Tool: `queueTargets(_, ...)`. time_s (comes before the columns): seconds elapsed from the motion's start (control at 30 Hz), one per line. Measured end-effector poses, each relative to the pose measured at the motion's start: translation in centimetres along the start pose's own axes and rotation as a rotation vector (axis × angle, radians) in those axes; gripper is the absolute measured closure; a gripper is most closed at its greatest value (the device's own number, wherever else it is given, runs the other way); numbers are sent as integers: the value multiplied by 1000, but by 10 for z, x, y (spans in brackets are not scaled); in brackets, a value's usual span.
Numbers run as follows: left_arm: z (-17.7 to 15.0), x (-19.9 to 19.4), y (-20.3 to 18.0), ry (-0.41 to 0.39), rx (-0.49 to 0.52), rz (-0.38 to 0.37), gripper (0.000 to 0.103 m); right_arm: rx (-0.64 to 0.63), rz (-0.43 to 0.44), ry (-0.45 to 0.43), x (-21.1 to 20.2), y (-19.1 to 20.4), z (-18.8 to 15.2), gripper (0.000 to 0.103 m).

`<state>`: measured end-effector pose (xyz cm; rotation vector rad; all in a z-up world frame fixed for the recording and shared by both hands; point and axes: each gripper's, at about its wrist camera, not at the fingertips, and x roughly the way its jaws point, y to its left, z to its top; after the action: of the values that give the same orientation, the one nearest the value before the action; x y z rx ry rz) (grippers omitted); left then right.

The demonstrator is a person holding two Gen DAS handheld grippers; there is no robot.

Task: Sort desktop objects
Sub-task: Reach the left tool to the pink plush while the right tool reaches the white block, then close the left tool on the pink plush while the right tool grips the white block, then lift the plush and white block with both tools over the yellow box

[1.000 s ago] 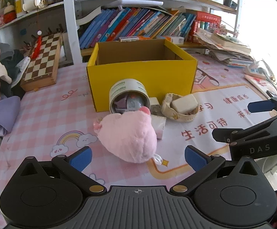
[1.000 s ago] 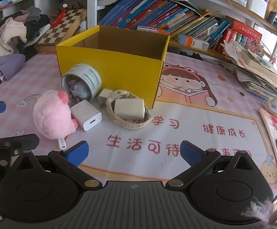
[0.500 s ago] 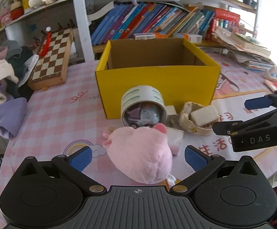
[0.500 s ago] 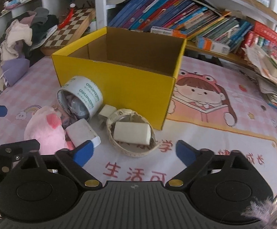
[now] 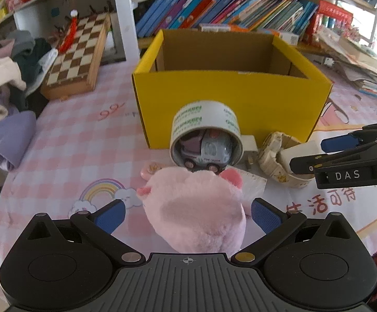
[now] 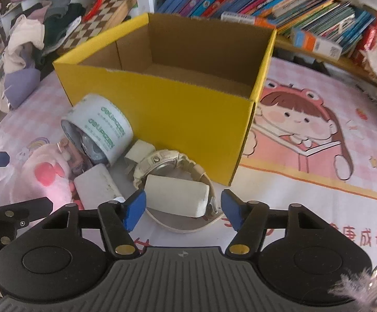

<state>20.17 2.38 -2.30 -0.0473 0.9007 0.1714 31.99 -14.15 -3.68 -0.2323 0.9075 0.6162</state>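
Observation:
A pink plush toy (image 5: 196, 208) lies on the table between the open fingers of my left gripper (image 5: 187, 214); it also shows in the right wrist view (image 6: 43, 176). A tape roll (image 5: 205, 137) with a toy car (image 5: 206, 150) inside leans on the open yellow box (image 5: 230, 96). A cream watch (image 6: 178, 179) rings a white block (image 6: 178, 199). My right gripper (image 6: 183, 208) is open, its fingers on either side of that block. A white charger (image 6: 96, 187) lies beside the plush.
A chessboard (image 5: 79, 54) and a pile of clothes (image 5: 4, 83) are at the back left. Book shelves (image 5: 240, 5) stand behind the box. Stacked papers (image 5: 359, 65) lie at the right. The box (image 6: 167, 88) is empty inside.
Both grippers moved forward and down. The plush now sits between my left fingers, and the white block and watch now sit between my right fingers. Both stay open.

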Motion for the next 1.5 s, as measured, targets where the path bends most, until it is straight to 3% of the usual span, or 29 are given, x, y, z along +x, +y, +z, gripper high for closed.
queueTargets(0.23,-2,16,-2,60,-38,4,4,-18,51,9,8,-5,-1,47)
queueTargets(0.5,-5,26,-4,90,-68,2,20,-26,84,-14,2,-13,-3,64)
queueTargets(0.7,-2,18,1,45,-82,4,31,-29,80,-24,-2,-12,0,70)
queueTargets(1.03,-4,-8,11,-46,-90,-10,33,-30,28,-96,-30,-3,-5,71)
queueTargets(1.5,6,-38,4,-181,-23,-57,33,-25,-22,-192,-66,1,-7,71)
